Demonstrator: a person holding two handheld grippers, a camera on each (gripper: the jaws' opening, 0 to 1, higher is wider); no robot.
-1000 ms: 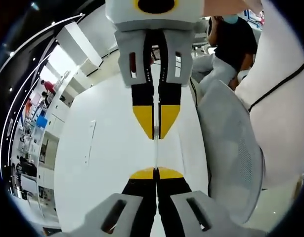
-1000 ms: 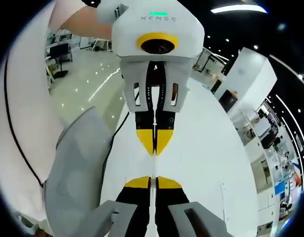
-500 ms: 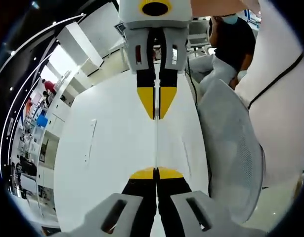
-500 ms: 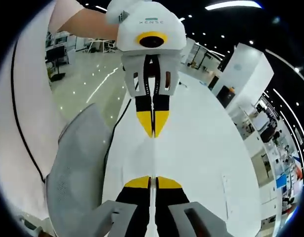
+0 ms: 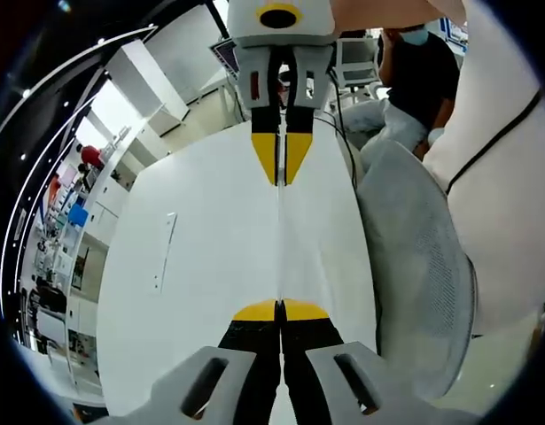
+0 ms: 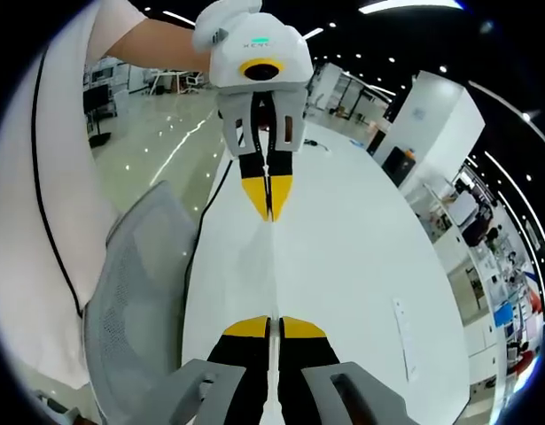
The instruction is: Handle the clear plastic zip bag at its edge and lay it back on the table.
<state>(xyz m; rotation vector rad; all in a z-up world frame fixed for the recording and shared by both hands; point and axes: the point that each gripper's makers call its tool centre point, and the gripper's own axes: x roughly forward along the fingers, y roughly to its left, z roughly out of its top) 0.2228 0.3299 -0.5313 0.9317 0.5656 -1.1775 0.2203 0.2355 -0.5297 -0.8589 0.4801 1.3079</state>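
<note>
In my left gripper view, the left gripper (image 5: 280,312) sat at the bottom centre with its yellow-tipped fingers (image 5: 257,311) pressed together on one end of the clear plastic zip bag (image 5: 279,243). The right gripper (image 5: 282,159) faced me from the upper centre of the frame, its fingers likewise closed on the opposite end. The bag ran between them as a thin, pale line up the middle of the picture, seen edge-on, so its long axis lay straight along the line joining the two grippers.

The right gripper view gave the mirror of this: the right gripper (image 6: 272,328) at the bottom centre, the left gripper (image 6: 268,199) above it, and the bag (image 6: 272,266) stretched taut between. Each gripper held its own end, so neither was nearer.

The bag looked almost invisible against the white worktop (image 5: 201,257); I could make out only a faint straight edge, with no sag or contents showing. It hung above the worktop, though I could not tell how far. I judged that lowering both ends evenly would lay it flat. A grey mesh chair (image 5: 418,274) stood beside the worktop at the right of the frame.
</note>
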